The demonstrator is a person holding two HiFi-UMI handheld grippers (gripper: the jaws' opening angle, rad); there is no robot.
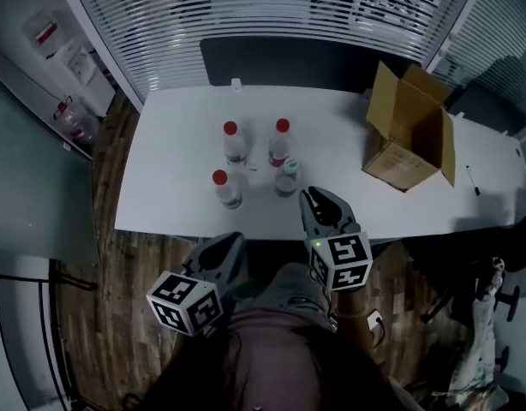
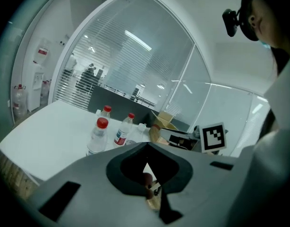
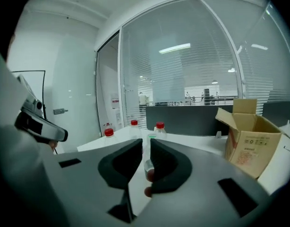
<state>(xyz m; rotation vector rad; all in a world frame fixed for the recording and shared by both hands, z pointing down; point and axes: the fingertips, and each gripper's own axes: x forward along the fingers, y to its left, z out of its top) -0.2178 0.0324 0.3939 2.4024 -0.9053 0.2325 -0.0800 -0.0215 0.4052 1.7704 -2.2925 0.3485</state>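
Observation:
Three clear bottles with red caps [image 1: 233, 142] [image 1: 280, 142] [image 1: 226, 189] and a shorter green-capped bottle [image 1: 288, 178] stand upright on the white table [image 1: 177, 161]. My right gripper [image 1: 313, 197] hovers at the table's front edge, just in front of the green-capped bottle, touching nothing. Its jaws stand a narrow gap apart with nothing between them [image 3: 144, 143]. My left gripper [image 1: 233, 240] hangs lower, off the table's front edge, and its jaws meet at the tips with nothing in them [image 2: 146, 145]. The left gripper view shows the red-capped bottles [image 2: 97, 136] ahead.
An open cardboard box [image 1: 409, 131] stands at the table's back right, and a pen [image 1: 471, 178] lies near the right end. A dark panel [image 1: 289, 62] and blinds back the table. Large water jugs [image 1: 74, 118] stand on the wood floor at left.

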